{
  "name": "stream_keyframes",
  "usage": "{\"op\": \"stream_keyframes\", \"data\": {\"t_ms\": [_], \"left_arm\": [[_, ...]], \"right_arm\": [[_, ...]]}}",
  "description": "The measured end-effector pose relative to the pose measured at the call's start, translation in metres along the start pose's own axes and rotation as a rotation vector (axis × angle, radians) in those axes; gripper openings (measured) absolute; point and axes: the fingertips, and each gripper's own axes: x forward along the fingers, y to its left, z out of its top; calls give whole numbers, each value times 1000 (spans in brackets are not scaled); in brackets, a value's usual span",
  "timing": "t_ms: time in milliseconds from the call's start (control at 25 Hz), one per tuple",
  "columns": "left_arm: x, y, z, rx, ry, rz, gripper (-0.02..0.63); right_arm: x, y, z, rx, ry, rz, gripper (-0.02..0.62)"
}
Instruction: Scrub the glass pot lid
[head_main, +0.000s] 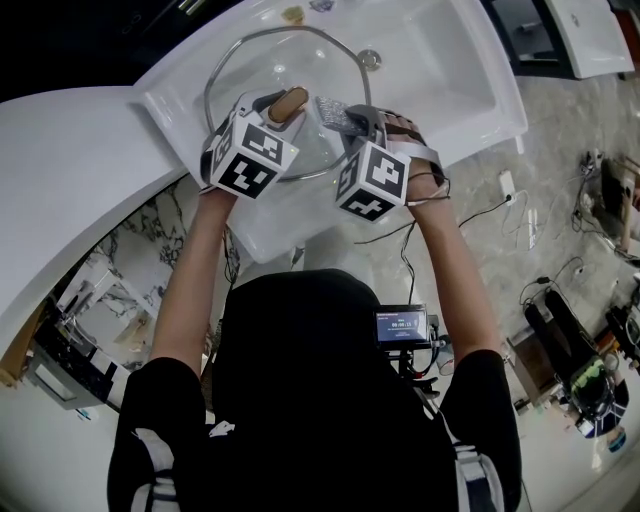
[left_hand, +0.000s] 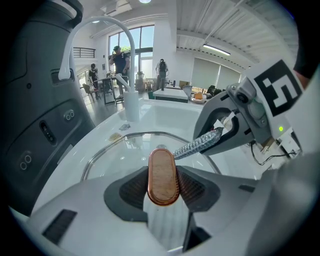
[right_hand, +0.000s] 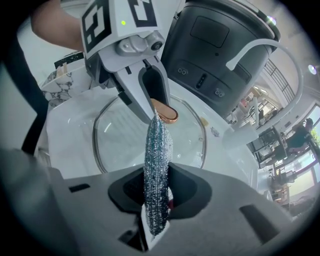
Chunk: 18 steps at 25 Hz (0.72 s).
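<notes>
Scrubbing looks under way: the fingers of the left gripper clamp the wooden knob of the glass lid in the sink, while those of the right gripper pinch a scrub pad, which next needs pressing onto the glass.

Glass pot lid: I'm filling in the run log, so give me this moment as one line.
left tongs: shut on wooden handle | right tongs: shut on silvery scrubber | glass pot lid: in sink

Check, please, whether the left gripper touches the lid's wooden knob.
Touching: in the left gripper view, the left gripper clamps the wooden knob from both sides.
</notes>
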Motion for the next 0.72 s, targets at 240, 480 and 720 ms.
{"op": "stream_keyframes", "data": {"t_ms": [240,480,720], "left_arm": [[0,0,1,6,-1,-2,169],[-1,-2,0,4,-7,-1,169],[-1,-1,1,-2,-10,4,169]], "right_arm": [[-6,22,-1,-2,5,66,74],[-10,37,0,18,-2,88,74],[-12,45,1,40,-15,103,74]]}}
